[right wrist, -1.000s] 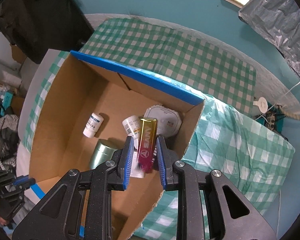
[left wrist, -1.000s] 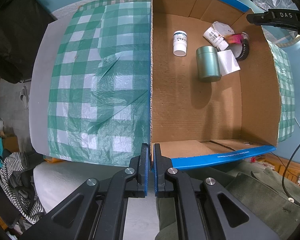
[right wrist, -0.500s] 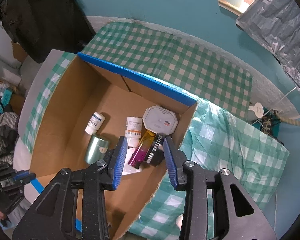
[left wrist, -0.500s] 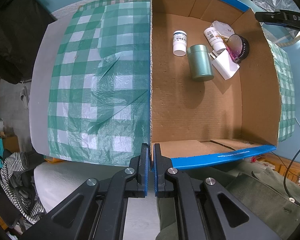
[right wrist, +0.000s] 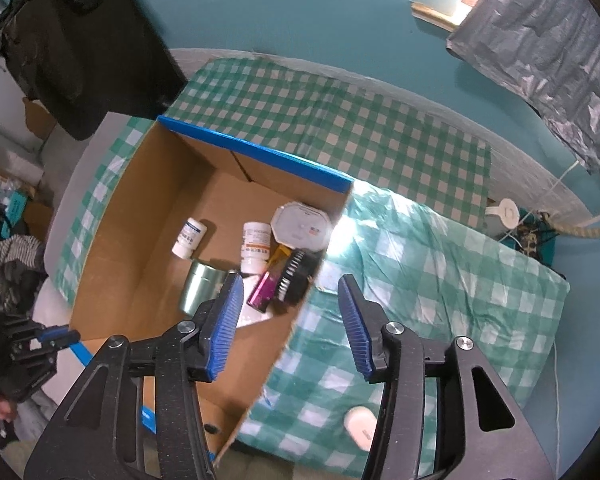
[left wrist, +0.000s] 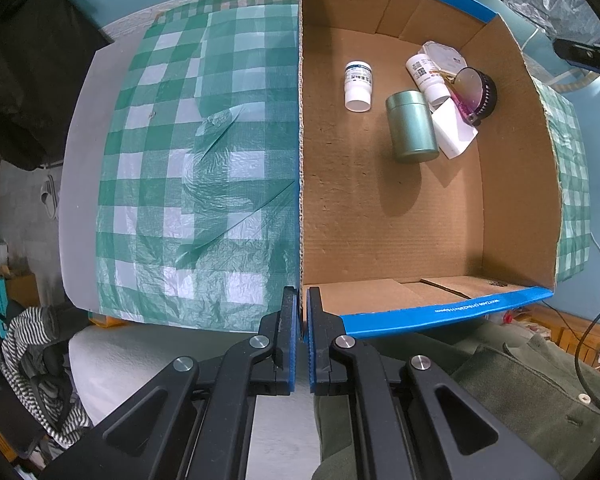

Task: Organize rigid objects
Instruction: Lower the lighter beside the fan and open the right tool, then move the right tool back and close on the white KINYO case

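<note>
An open cardboard box (left wrist: 512, 184) with blue-taped rims stands on the green checked cloth (left wrist: 204, 160). In its far right corner lie two white bottles (left wrist: 357, 86) (left wrist: 426, 76), a green tin (left wrist: 411, 126), a white octagonal tub (right wrist: 300, 228), a small white carton (left wrist: 454, 130), a black round brush (right wrist: 294, 284) and a pink-gold bar (right wrist: 266, 288) leaning on the brush. My left gripper (left wrist: 302, 300) is shut on the box's wall at the near left corner. Above the box's right wall hovers my right gripper (right wrist: 291, 280), its jaws opening with nothing between them.
A white oval object (right wrist: 360, 426) lies on the cloth to the right of the box. A white plug and cables (right wrist: 506, 210) sit at the cloth's far right. A green garment (left wrist: 500, 380) is below the box's near rim.
My right gripper let go of the pink-gold bar, which dropped into the box against the black brush. That gripper then rose and spread its jaws. The green tin shifted slightly. The left gripper kept still.
</note>
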The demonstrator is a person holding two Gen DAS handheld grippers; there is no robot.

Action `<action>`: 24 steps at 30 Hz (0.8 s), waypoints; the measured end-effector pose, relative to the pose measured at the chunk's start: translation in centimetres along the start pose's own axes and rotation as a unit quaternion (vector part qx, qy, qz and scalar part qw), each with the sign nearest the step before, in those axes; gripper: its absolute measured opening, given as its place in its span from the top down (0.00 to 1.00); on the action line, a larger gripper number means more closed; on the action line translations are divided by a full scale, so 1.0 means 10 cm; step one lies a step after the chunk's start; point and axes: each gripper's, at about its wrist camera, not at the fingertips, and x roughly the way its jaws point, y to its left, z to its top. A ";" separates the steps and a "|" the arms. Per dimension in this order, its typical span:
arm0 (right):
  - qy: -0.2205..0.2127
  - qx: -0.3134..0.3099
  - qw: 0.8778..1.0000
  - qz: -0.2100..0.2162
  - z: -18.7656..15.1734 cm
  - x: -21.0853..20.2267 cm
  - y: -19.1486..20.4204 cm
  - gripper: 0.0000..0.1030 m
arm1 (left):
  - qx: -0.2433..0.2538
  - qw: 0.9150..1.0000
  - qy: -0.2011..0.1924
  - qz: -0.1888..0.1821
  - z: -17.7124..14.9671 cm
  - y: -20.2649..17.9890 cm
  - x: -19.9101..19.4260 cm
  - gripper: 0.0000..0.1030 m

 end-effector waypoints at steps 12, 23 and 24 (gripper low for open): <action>0.032 0.016 0.999 -0.021 -0.62 0.09 -0.40 0.43 | 0.002 1.000 -0.002 0.001 0.01 0.00 0.00 0.96; 0.089 0.031 0.995 -0.020 -1.29 0.51 -0.76 0.43 | 0.008 1.000 0.000 0.003 0.02 -0.02 -0.01 0.96; 0.092 0.032 0.995 -0.018 -1.33 0.54 -0.77 0.43 | 0.007 1.000 0.000 0.003 0.02 -0.01 -0.01 0.96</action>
